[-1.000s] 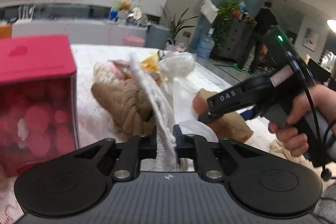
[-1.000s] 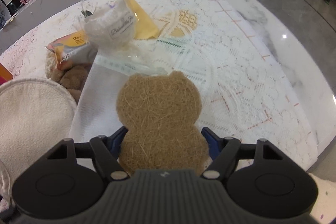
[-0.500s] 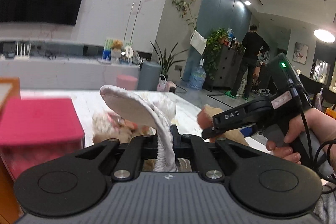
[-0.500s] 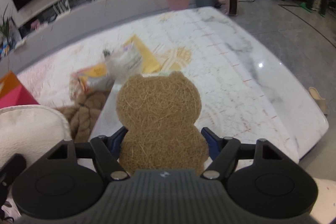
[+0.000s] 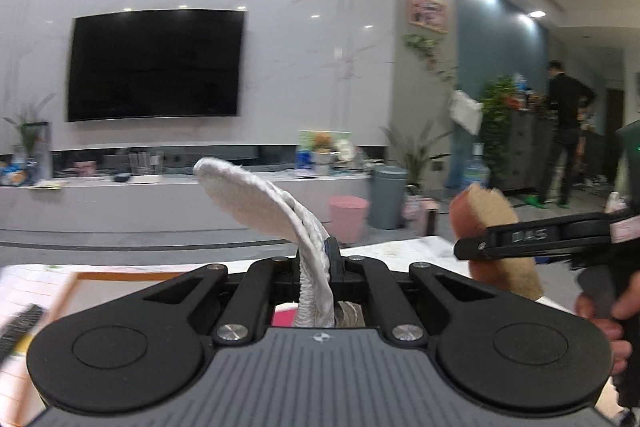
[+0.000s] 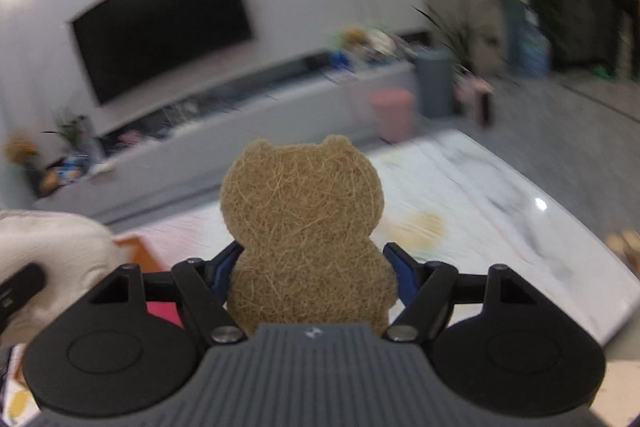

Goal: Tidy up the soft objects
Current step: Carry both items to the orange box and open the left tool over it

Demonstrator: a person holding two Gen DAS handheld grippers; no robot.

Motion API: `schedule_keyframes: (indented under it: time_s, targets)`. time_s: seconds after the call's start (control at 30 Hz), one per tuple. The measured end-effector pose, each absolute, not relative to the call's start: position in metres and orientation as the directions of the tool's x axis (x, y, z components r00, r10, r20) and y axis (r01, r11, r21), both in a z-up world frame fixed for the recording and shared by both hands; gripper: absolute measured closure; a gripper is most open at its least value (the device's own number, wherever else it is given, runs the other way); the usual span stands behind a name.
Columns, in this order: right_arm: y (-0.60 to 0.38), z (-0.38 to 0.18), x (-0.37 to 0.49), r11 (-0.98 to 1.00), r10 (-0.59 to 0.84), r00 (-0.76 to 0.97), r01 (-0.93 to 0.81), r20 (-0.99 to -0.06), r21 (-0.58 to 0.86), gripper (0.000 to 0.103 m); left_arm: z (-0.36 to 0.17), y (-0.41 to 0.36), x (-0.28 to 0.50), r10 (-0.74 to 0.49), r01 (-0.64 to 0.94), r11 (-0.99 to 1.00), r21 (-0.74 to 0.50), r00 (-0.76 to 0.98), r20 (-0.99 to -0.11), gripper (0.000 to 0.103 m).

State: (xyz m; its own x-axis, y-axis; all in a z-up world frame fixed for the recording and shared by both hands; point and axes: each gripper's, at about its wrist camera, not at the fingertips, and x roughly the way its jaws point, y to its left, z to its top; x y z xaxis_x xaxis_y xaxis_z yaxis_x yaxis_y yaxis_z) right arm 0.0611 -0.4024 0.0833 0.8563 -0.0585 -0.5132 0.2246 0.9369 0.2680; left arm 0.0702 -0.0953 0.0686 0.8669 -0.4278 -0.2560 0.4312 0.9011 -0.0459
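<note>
My left gripper [image 5: 316, 259] is shut on a white quilted cloth pad [image 5: 260, 203] and holds it up in the air, edge-on. The pad also shows at the left of the right wrist view [image 6: 52, 251]. My right gripper [image 6: 310, 259] is shut on a brown bear-shaped fibre sponge [image 6: 304, 211], upright between the jaws. In the left wrist view the right gripper [image 5: 472, 251] with the sponge [image 5: 492, 219] is at the right, level with my left one. Both are lifted above the white table [image 6: 480, 211].
An orange-rimmed box [image 5: 80, 287] lies at the left, with a pink box [image 6: 164, 311] just below the grippers. Behind the table are a TV wall, a long grey bench, a pink bucket [image 5: 348, 219] and a grey bin [image 5: 386, 195]. A person [image 5: 564, 139] stands far right.
Both grippers have risen and tilted upward with their objects. The pile of soft things on the table has dropped out of view, and the room's far wall now fills both views.
</note>
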Motion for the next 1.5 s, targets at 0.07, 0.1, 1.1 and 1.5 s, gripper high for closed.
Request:
schedule_keyframes:
  time_s: [0.07,0.1,1.1,1.5]
  targets:
    - [-0.367,0.098,0.066,0.95,-0.003,0.879,0.152,-0.477,0.273,0.03,0.069,-0.072,0.083,-0.355,0.354,0.933,-0.059,0.888,-0.292,0.097]
    - [-0.349,0.103,0.07,0.955,0.026,0.886,0.114,-0.463,0.272,0.03,0.066,-0.06,0.092,-0.324,0.317,0.945,-0.075,0.89,-0.319,0.097]
    - [-0.191,0.037,0.131,0.983,0.158,0.868,-0.095,-0.471,0.156,0.03,-0.051,0.05,0.215,-0.432,0.249,0.902,-0.353,0.549,-0.716,0.095]
    - [-0.186,0.027,0.13,0.988,0.153,0.855,-0.117,-0.495,0.105,0.03,-0.033,0.059,0.202,-0.141,0.076,0.99,-0.119,0.535,-0.833,0.041]
